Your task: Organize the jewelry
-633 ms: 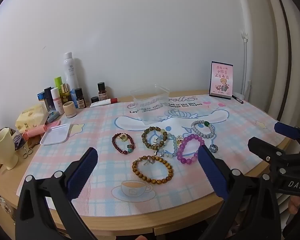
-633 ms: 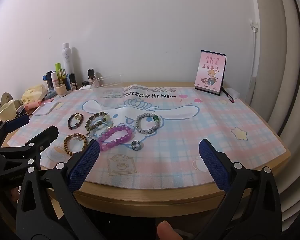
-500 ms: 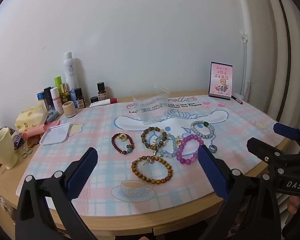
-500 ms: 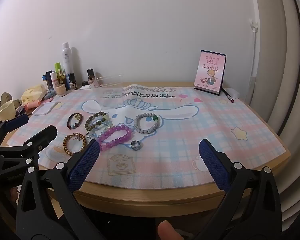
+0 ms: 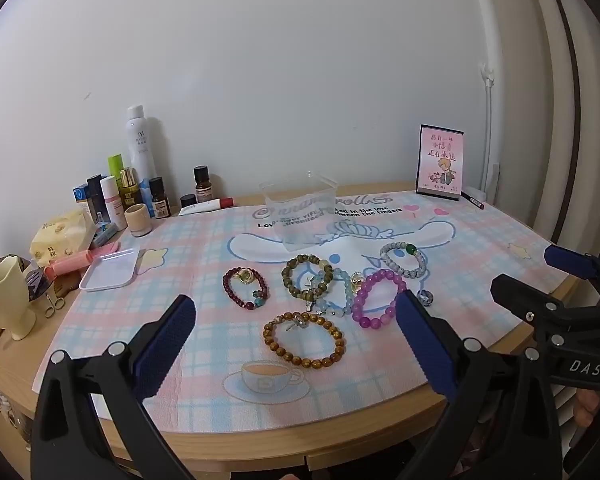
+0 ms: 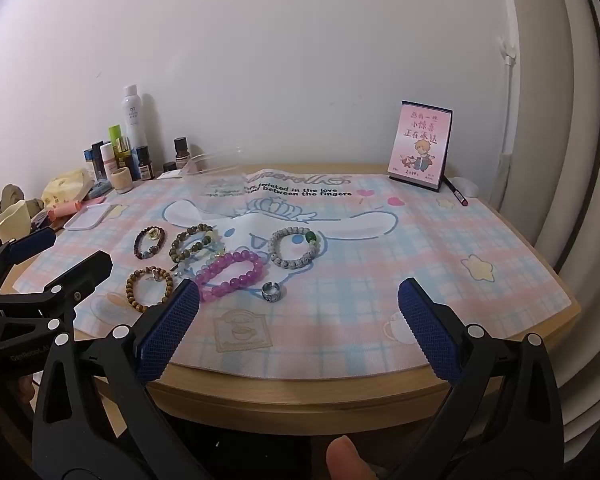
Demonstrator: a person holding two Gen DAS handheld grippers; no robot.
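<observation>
Several bead bracelets lie on a pink and blue plaid mat [image 5: 204,248]: a brown one [image 5: 303,340], a dark red one [image 5: 245,288], an olive one [image 5: 307,280], a pale blue one [image 5: 332,296], a purple one [image 5: 378,299] and a grey one [image 5: 404,259]. A silver ring [image 6: 271,292] lies next to the purple bracelet [image 6: 230,276]. A clear plastic box [image 5: 302,210] stands behind them. My left gripper [image 5: 296,332] is open, near the table's front edge. My right gripper [image 6: 298,316] is open, to the right of it.
Bottles [image 5: 140,160], a small white tray [image 5: 110,269], a cream cup [image 5: 8,296], scissors [image 5: 54,303] and a snack bag [image 5: 62,234] crowd the left side. A pink picture stand [image 5: 441,162] and a pen [image 5: 473,199] are at the back right.
Both grippers have shifted very slightly; the jewelry has not moved.
</observation>
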